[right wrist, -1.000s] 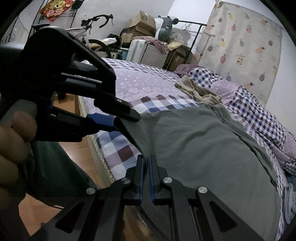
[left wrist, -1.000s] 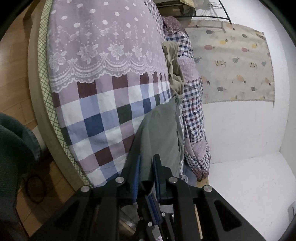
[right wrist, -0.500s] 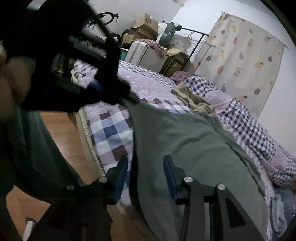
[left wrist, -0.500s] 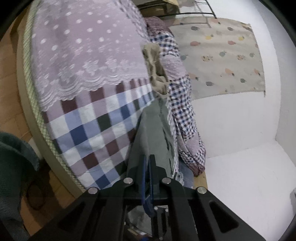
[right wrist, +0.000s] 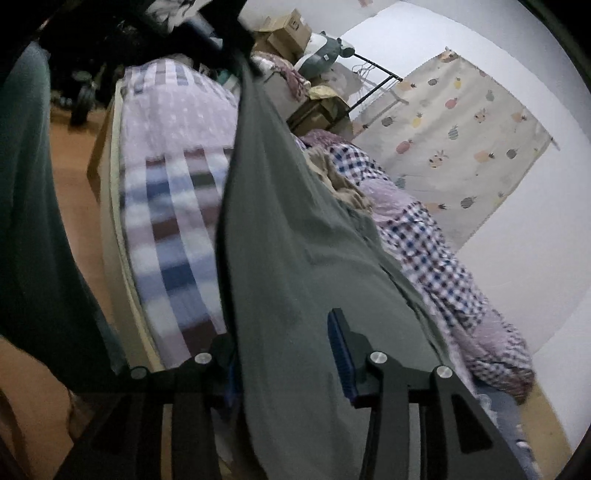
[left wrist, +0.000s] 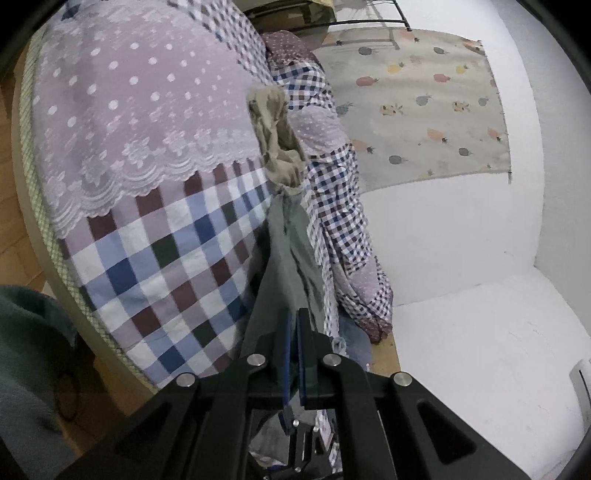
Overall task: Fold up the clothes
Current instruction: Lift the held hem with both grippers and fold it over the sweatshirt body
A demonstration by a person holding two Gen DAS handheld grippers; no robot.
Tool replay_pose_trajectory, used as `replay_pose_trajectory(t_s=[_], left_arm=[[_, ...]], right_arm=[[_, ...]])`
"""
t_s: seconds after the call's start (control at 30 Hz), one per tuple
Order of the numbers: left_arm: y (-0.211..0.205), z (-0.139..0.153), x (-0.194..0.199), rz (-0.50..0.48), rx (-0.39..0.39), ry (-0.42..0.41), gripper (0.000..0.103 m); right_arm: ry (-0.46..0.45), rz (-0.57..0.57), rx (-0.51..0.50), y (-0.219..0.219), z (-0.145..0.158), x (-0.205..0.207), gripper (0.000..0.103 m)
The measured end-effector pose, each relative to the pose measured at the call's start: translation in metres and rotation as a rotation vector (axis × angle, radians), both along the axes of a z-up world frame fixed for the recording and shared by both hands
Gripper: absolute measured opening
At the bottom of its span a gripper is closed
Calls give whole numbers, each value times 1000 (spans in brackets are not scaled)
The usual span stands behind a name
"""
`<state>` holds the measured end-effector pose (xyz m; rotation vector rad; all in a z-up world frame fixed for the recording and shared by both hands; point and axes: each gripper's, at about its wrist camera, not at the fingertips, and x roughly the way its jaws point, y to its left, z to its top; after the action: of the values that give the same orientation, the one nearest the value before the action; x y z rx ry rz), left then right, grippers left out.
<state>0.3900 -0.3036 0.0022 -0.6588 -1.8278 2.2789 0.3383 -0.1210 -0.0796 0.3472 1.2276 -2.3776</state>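
A grey-green garment (right wrist: 295, 236) is lifted off the bed and hangs stretched from its top corner. My left gripper (left wrist: 293, 343) is shut on its edge, and the cloth (left wrist: 284, 266) runs away from the blue pads towards the bed. In the right wrist view that gripper (right wrist: 221, 40) shows dark at the top, holding the corner high. My right gripper (right wrist: 284, 350) is open, its blue pads (right wrist: 341, 354) spread on either side of the hanging cloth's lower part. A crumpled beige garment (left wrist: 277, 136) lies further back on the bed.
The bed (left wrist: 147, 147) carries a lilac dotted and checked cover, with a checked quilt (left wrist: 340, 229) bunched along the wall side. Wooden floor (right wrist: 70, 162) lies at the left. Boxes (right wrist: 288, 33) are stacked behind the bed. A fruit-print cloth (left wrist: 424, 107) hangs on the white wall.
My right gripper has opened and let go of the garment edge. My left gripper has closed on the cloth and risen, so the garment now hangs from it.
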Motion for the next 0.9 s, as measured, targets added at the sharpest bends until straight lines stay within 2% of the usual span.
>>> replay_pose_trajectory(t_s=[0.27,0.6,0.9], left_arm=[[-6,31,-5,12,7,54,0],[-20,48,-9,41,17,71,0],[-20,53,-15,37,13,73,0]], right_arm=[[32,-156,79,59,-5,-13,45],[38,-351,184,144,-14,-29,45],[45,-399,246,193,-10,-14,42]])
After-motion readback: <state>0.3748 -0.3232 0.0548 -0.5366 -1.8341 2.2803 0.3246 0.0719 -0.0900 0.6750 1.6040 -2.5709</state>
